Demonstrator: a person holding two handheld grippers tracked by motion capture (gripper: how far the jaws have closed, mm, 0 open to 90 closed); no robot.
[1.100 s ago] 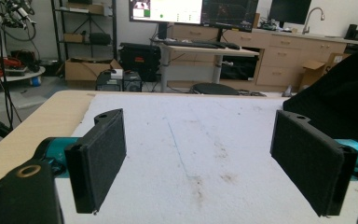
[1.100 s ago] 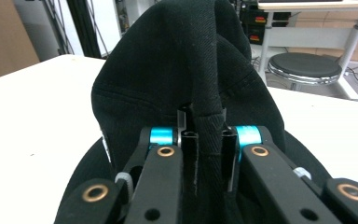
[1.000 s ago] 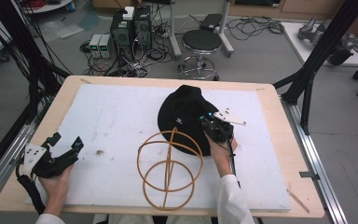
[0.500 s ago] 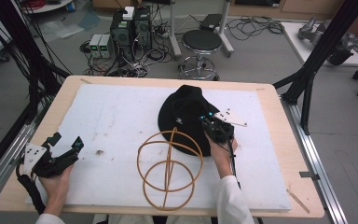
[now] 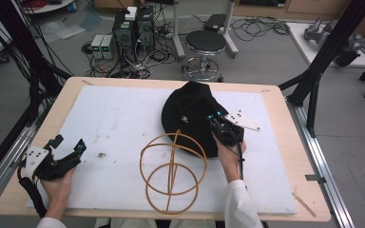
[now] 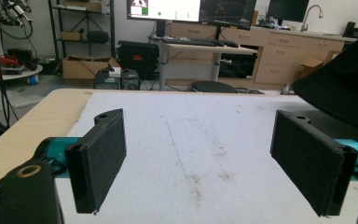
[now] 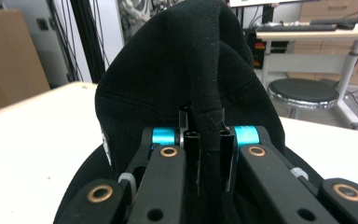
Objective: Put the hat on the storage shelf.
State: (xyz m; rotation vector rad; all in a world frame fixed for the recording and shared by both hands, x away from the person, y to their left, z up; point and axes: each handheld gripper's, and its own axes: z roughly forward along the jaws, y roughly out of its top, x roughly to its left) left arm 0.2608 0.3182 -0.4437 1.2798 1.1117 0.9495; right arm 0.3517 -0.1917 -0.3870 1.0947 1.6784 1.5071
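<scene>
A fold of the black cap (image 5: 190,116), right of centre on the desk (image 5: 275,97), is pinched by the right gripper (image 7: 205,140); lifting onto the wire frame (image 5: 172,172) remains. The left gripper (image 6: 200,163) rests wide, unloaded.

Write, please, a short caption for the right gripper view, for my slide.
The right tool, shut on a fold of the black hat, pinches the fabric above the white table.
</scene>
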